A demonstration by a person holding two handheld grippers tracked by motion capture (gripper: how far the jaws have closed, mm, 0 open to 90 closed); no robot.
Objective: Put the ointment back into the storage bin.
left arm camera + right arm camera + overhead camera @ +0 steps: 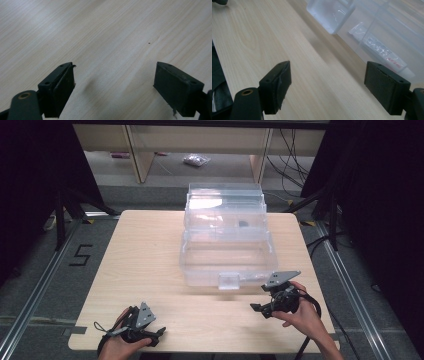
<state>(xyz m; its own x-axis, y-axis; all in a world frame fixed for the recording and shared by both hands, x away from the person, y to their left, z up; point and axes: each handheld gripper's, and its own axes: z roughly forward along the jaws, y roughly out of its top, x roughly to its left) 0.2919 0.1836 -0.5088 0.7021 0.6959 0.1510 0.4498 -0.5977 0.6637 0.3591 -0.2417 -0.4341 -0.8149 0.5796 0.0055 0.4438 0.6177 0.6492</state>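
My right gripper (256, 308) hovers near the tabletop's (150, 250) front right corner, fingers (275, 86) apart, just short of the clear lidded plastic storage box (227, 237) at the back centre. Its front latch (330, 13) lies ahead; a label inside is unreadable. My left gripper's (161, 332) fingers (60, 87) are also apart, at the front left edge.

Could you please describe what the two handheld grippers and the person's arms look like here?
Both are black two-jaw tools. The left gripper and the right gripper each carry a grey three-cornered plate on top and trail a black cable. Their jaws end in flat, blocky black pads with small screw holes. The person's forearms show no sleeves.
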